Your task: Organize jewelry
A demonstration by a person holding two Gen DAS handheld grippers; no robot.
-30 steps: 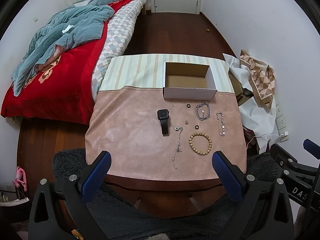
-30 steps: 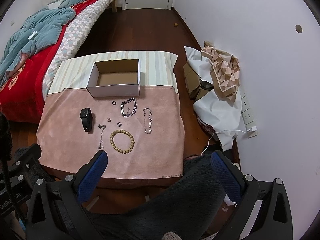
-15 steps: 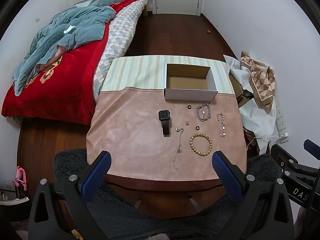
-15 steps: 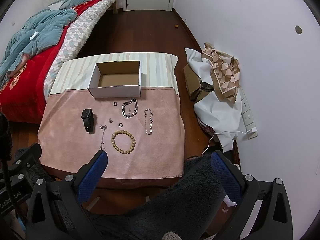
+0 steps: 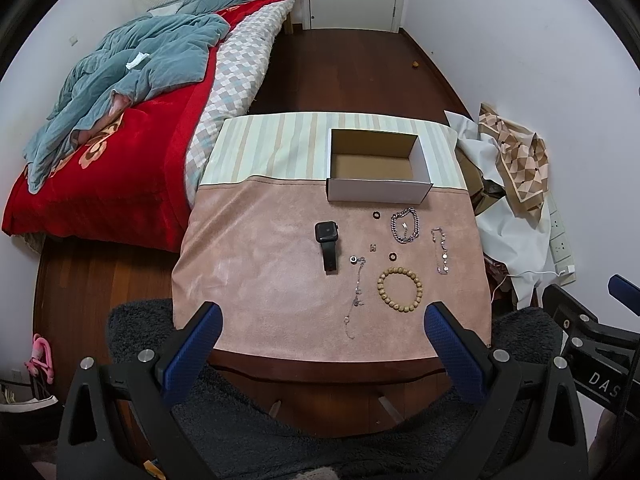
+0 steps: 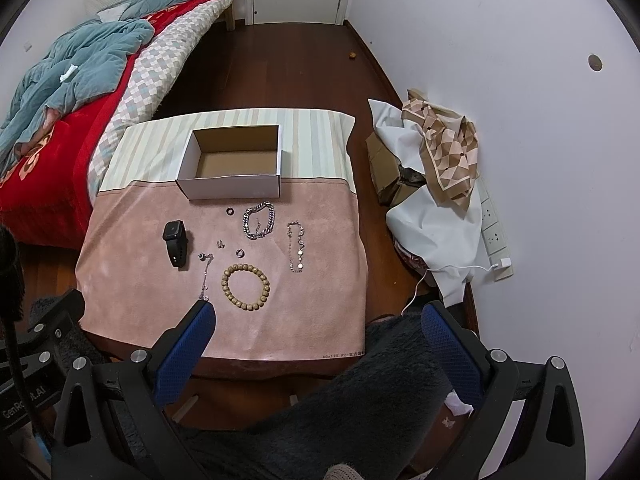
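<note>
Jewelry lies spread on the pink mat (image 5: 260,272), all on the near side of the box (image 5: 378,191). Nearest are both grippers, left (image 5: 320,344) and right (image 6: 316,340), spread wide with nothing between their fingers, short of the mat's near edge. Farther in come the bead bracelet (image 5: 399,289) and thin chain (image 5: 356,296), then the watch (image 5: 327,242) and disc chain (image 5: 441,249). Closest to the box sit the link bracelet (image 5: 405,225) and a dark ring (image 5: 375,215). The box stands open beyond them, on the striped cloth (image 5: 272,152).
</note>
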